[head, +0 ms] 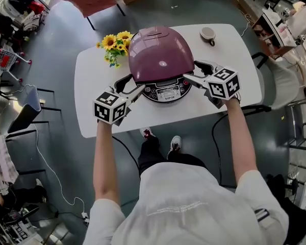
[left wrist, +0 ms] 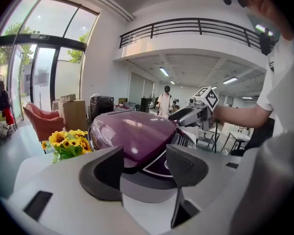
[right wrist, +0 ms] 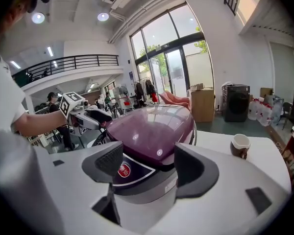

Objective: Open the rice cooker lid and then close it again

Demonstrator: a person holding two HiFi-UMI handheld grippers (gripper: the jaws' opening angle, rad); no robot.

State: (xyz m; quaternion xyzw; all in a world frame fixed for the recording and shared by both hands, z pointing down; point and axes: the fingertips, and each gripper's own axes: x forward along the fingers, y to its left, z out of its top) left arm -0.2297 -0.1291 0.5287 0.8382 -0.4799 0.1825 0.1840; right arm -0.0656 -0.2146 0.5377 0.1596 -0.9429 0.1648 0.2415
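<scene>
Rice cooker (head: 160, 55), its purple lid (head: 158, 47) down and shut, sits at the middle of the white table (head: 92, 70), with its control panel (head: 167, 92) facing the person. Left gripper (head: 135, 83) is at the cooker's front left and right gripper (head: 190, 69) at its front right, each with jaws spread wide and clamping nothing. In both gripper views the cooker's side shows between the pads; whether they touch it I cannot tell. Sunflowers (head: 115, 44) sit just beside the cooker's left, and a cup (head: 208, 34) stands at the back right
</scene>
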